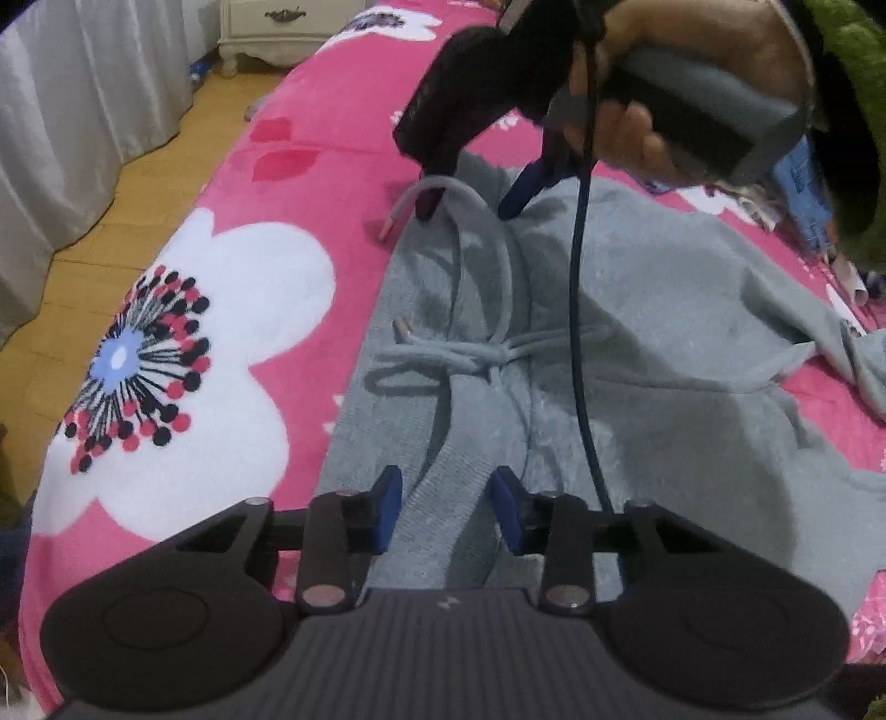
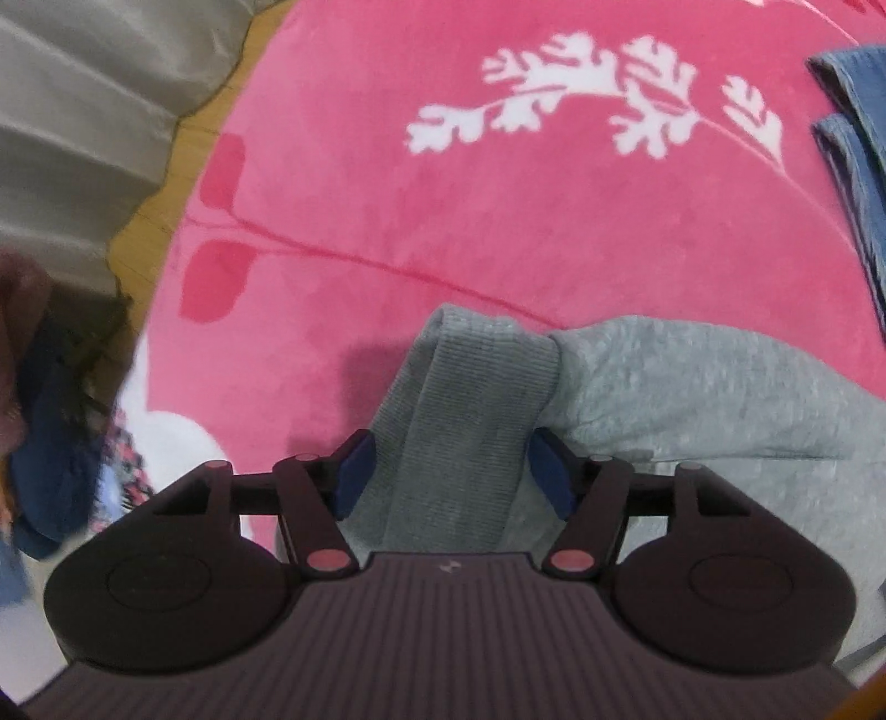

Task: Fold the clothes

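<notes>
Grey hoodie [image 1: 637, 343] between both grippers' parted jaws

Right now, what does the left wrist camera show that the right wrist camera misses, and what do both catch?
Only the left wrist view shows the tied drawstring, the nightstand and the right hand-held gripper seen from outside. Only the right wrist view shows the ribbed cuff between that gripper's open fingers, and folded blue cloth. Both show the grey garment on the pink floral blanket.
</notes>
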The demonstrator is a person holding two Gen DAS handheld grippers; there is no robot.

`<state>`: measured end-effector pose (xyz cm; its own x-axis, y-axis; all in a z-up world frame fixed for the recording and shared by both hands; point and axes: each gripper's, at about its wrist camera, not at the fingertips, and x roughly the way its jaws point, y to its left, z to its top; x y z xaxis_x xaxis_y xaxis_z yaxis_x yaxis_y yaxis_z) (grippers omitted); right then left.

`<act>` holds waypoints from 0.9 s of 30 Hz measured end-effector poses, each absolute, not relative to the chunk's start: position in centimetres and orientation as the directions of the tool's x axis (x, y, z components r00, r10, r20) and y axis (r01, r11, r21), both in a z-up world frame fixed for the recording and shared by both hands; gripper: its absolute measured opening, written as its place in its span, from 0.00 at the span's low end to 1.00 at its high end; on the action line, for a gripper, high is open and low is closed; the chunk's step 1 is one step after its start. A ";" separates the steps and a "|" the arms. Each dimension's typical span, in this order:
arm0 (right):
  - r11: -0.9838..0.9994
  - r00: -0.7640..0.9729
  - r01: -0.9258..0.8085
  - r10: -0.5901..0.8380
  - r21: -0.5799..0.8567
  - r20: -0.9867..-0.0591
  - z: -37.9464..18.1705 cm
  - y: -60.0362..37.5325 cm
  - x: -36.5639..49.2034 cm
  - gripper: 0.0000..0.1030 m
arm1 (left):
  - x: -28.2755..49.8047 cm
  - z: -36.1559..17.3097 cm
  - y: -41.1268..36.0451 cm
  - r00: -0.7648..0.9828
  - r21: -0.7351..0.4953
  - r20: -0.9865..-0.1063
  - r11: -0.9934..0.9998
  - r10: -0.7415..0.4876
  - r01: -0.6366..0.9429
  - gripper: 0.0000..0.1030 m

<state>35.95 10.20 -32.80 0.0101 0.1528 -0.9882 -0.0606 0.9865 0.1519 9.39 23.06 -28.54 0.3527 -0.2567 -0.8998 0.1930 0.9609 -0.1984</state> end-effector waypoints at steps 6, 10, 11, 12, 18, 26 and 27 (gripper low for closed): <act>0.983 0.024 -0.082 0.164 0.161 -0.986 -31.3 9.7 34.9 0.33 | 8.6 -27.8 23.7 0.383 -0.228 -0.879 0.956 -0.284 0.184 0.06; 0.971 0.059 -0.143 0.201 0.191 -0.978 -28.9 9.9 34.3 0.02 | 8.4 -26.7 25.2 0.429 -0.303 -0.843 0.945 -0.326 0.123 0.06; 0.967 0.076 -0.166 0.208 0.193 -0.975 -28.1 10.0 34.1 0.02 | 8.4 -26.4 25.6 0.441 -0.321 -0.833 0.941 -0.335 0.108 0.05; 0.963 0.091 -0.188 0.214 0.194 -0.972 -27.3 10.1 33.9 0.02 | 8.3 -26.1 26.0 0.452 -0.340 -0.823 0.936 -0.343 0.092 0.05; 0.954 0.110 -0.123 0.286 0.272 -0.952 -26.6 9.9 34.9 0.02 | 8.0 -26.0 27.8 0.479 -0.361 -0.815 0.932 -0.325 0.018 0.05; 0.929 0.134 -0.165 0.355 0.332 -0.925 -28.3 12.5 36.8 0.02 | 7.9 -27.3 30.2 0.489 -0.348 -0.826 0.936 -0.280 -0.052 0.04; 0.928 0.134 -0.170 0.354 0.331 -0.926 -29.0 12.8 36.8 0.02 | 8.0 -28.1 30.2 0.480 -0.332 -0.835 0.942 -0.267 -0.053 0.04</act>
<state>36.81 12.83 -28.96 0.1343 0.3541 -0.9255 -0.1696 0.9284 0.3306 7.97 30.18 -28.09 0.4800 -0.2675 -0.8355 -0.0532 0.9417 -0.3321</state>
